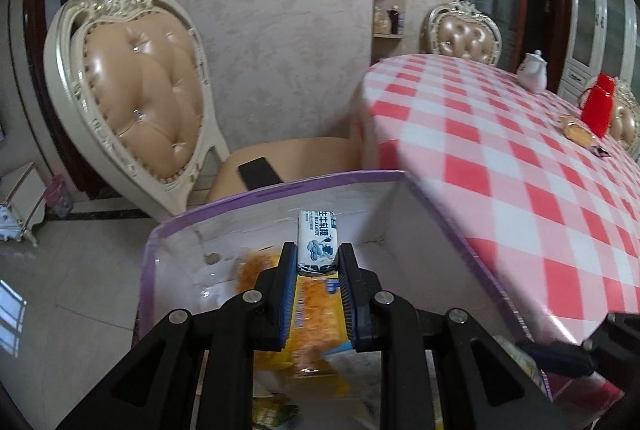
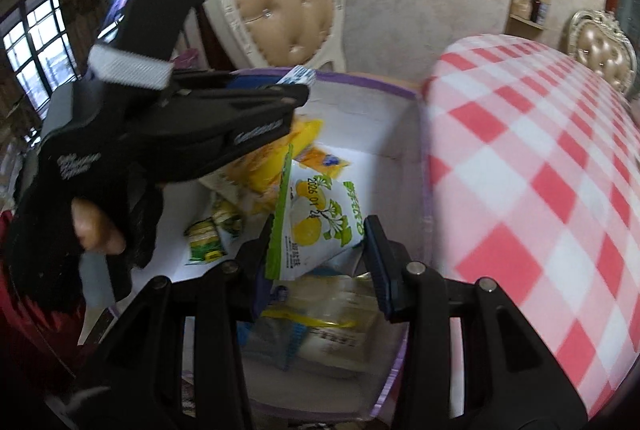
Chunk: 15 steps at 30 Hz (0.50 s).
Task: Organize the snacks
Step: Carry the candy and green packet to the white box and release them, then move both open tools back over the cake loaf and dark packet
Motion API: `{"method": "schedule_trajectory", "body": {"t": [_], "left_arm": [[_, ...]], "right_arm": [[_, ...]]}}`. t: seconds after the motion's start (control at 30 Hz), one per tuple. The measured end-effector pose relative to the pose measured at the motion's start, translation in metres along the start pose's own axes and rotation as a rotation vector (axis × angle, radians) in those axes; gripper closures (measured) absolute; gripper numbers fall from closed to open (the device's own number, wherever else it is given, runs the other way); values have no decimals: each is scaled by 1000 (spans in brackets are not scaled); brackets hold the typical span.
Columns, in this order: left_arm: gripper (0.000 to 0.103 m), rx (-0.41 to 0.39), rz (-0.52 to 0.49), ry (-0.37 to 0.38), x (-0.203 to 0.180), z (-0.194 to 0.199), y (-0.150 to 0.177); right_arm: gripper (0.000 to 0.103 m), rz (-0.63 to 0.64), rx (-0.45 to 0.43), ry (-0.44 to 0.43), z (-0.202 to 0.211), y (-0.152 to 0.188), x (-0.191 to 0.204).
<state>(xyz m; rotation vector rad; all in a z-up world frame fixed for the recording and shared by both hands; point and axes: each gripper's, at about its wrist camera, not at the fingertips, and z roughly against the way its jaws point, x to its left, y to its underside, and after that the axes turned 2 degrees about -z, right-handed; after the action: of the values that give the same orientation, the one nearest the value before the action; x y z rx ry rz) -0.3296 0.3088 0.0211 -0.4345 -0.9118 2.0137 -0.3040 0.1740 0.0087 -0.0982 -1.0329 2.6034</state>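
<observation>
Snacks are held over the open box (image 1: 192, 230), ready for dropping: a candy bar (image 1: 317, 246) clamped by the left gripper (image 1: 317, 270), a lemon packet (image 2: 320, 226) pinched by the right gripper (image 2: 320, 250); the table (image 1: 500, 149) lies at three o'clock.

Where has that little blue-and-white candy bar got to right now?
The candy bar is pinched between the left gripper's fingers, held above the purple-rimmed box beside the checked table, over a yellow snack bag.

A red-and-white checked tablecloth (image 1: 520, 157), a purple-rimmed white box (image 1: 280, 189), a blue-and-white candy (image 1: 317, 244), a green-edged white packet (image 2: 316, 222) with yellow fruit.
</observation>
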Motion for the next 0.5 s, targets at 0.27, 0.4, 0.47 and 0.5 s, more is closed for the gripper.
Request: {"method": "schedule_trajectory", "body": {"t": [0.27, 0.4, 0.47, 0.5], "left_arm": [[51, 58, 54, -110, 6, -7, -4], [40, 32, 24, -129, -12, -2, -9], [40, 32, -12, -116, -32, -1, -14], [40, 31, -30, -110, -41, -1, -16]], "right_arm": [[36, -27, -53, -47, 18, 3, -14], [30, -140, -108, -20, 42, 11, -58], [28, -199, -133, 10, 55, 17, -82], [28, -228, -144, 27, 61, 21, -95]]}}
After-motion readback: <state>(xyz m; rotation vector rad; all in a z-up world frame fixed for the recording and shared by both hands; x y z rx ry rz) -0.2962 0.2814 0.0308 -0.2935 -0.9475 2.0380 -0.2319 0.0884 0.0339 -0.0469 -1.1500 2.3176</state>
